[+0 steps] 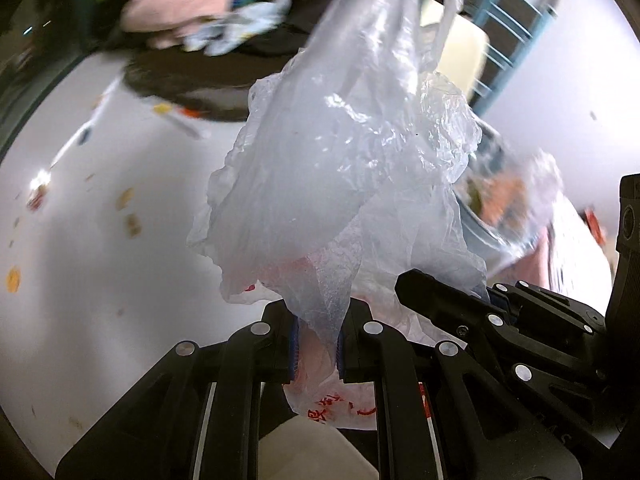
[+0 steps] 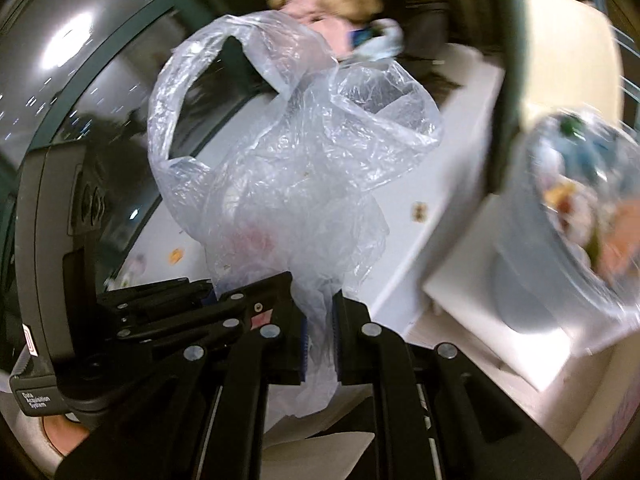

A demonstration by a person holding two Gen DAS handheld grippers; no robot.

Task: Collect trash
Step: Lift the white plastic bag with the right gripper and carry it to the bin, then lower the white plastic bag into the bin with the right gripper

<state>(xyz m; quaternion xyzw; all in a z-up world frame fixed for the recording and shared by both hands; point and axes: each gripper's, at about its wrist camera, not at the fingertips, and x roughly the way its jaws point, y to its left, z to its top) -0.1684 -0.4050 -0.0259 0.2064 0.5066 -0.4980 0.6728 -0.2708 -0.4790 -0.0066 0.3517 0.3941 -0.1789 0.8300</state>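
A crumpled clear plastic bag (image 1: 340, 168) with red print fills the middle of the left wrist view. My left gripper (image 1: 316, 348) is shut on its lower edge. The same bag (image 2: 288, 168), with an open handle loop, stands up in the right wrist view, and my right gripper (image 2: 320, 340) is shut on another part of it. The two grippers sit close side by side; the right one shows in the left view (image 1: 480, 312) and the left one in the right view (image 2: 168, 308). A grey bin (image 2: 568, 240) lined with plastic and holding trash is at the right.
Small scraps (image 1: 128, 208) lie scattered on the white table (image 1: 100, 280). A pile of pink and pale cloth (image 1: 188, 4) lies at the far side. A blue-framed chair (image 1: 516, 20) stands at the back right. The bin also shows in the left view (image 1: 508, 208).
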